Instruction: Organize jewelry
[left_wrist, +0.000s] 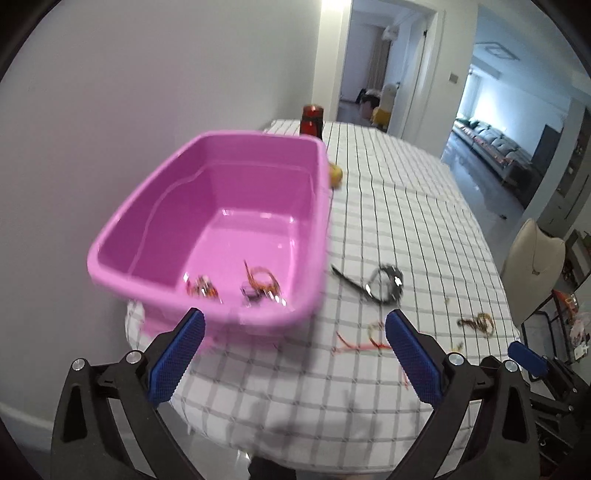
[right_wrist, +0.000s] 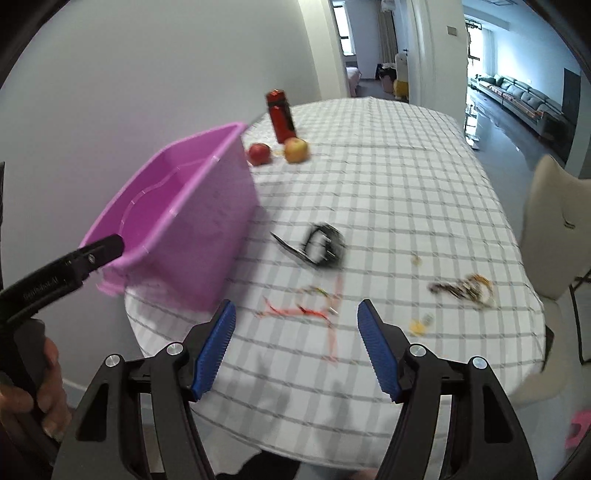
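Red cord bracelet lies just ahead of my right gripper, long axis crosswise; both right and left gripper gape empty.

- A pink tub fills the worktop's near-left corner, its tall wall closing off that side.
- Black watch, red cord and brown beaded strand lie well apart along the near edge, checked cloth bare between them.
- The worktop's middle lies open back to a red bottle and two apples at the far-left corner.
- A cream chair stands beside the right edge.
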